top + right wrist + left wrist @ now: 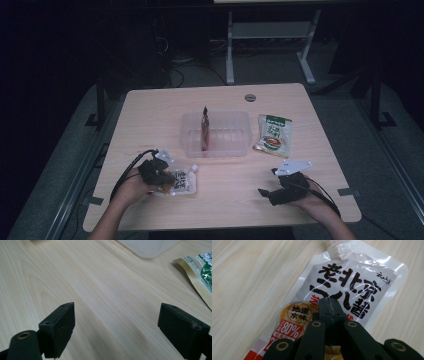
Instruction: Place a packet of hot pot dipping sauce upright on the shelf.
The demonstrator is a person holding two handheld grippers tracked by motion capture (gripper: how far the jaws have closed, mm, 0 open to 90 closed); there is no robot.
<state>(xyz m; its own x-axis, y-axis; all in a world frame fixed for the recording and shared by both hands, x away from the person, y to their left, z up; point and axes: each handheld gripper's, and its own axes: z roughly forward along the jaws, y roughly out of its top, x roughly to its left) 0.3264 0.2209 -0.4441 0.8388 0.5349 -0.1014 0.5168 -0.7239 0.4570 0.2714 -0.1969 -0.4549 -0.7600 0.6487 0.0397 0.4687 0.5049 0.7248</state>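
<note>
From where I stand, the job looks like packing food pouches into the clear plastic tub [216, 134] at the middle of the counter [150, 120], and I'd judge it about a third done. One dark red sachet [204, 129] already stands on edge inside the tub, towards its left side. Two packets are still outside it.

The left tongs [165, 179] sit at the near left of the counter, right on top of the white spouted sauce pouch [352, 285]. In the left gripper view the jaws are pressed together with no gap between them, and their tips lie over the printed face of the pouch; whether they have actually pinched a fold of the film I cannot tell. The pouch lies flat on the wood, its spout pointing away towards the far right, and is not lifted yet.

The right tongs [265, 192] hover at the near right, jaws spread wide with nothing between them, only bare wood beneath. The green and white packet [272, 135] lies flat just to the right of the tub, a little beyond those tongs, and its gold-edged corner [197, 270] shows in the right gripper view.

What remains, as I judge it: raise the sauce pouch and carry it to the tub, then collect the green packet.
</note>
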